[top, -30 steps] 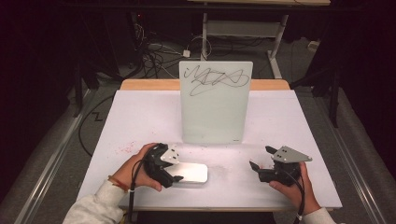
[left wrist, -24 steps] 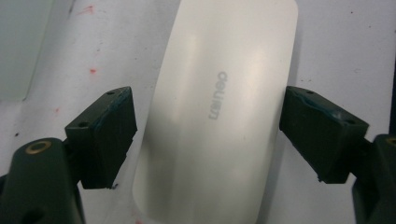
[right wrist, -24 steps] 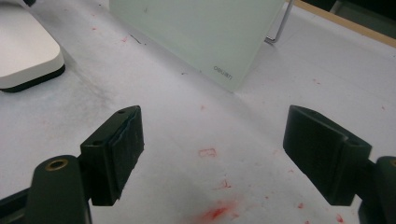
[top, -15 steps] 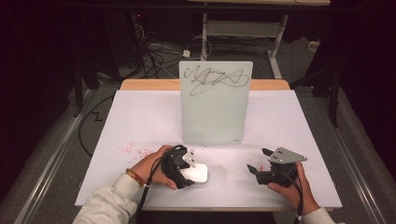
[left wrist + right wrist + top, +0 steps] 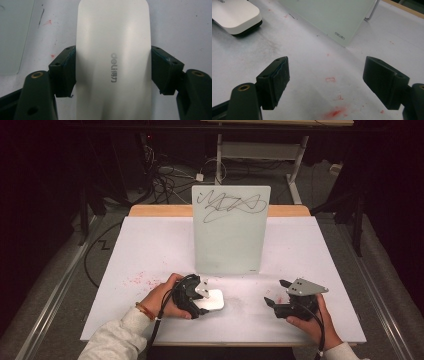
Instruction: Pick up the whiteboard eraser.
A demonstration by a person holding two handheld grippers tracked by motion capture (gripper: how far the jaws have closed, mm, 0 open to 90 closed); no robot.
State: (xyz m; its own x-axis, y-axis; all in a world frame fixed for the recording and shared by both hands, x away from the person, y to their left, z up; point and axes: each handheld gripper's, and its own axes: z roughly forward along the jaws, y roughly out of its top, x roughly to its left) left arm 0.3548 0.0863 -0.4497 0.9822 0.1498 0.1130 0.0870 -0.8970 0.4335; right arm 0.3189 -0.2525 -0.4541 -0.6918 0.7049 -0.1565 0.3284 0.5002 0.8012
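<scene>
A: Where do we stand? I see our left claw (image 5: 202, 296) closed on the white eraser (image 5: 212, 300), its two pads pressed against the long sides in the left gripper view.

B: Agreed, we hold the eraser (image 5: 113, 62) firmly, and it sits flat on the desk (image 5: 145, 250) at about 7 o'clock from the upright glass board (image 5: 231, 230). So the grasp looks done; the wiping is not. The black scribble (image 5: 231, 205) across the top of the board is untouched.

A: Then what is left, by our judgement, is to lift the eraser, carry it toward 12 o'clock and rub the scribble away.

B: And our right claw (image 5: 274, 292)?

A: It rests wide open and holds nothing, low on the desk at 5 o'clock from the board. In the right gripper view the jaws stand far apart over bare paper.

B: The surface is white and not clean: red smudges (image 5: 334, 112) lie between those jaws, more red specks (image 5: 140, 279) sit at 9 o'clock from our left hand (image 5: 162, 297), and there is a grey smear near the eraser.

A: Beyond the desk the room is dark, with tangled cables (image 5: 170, 172) on the floor at 11 o'clock and a metal frame (image 5: 260, 150) at 12.
</scene>
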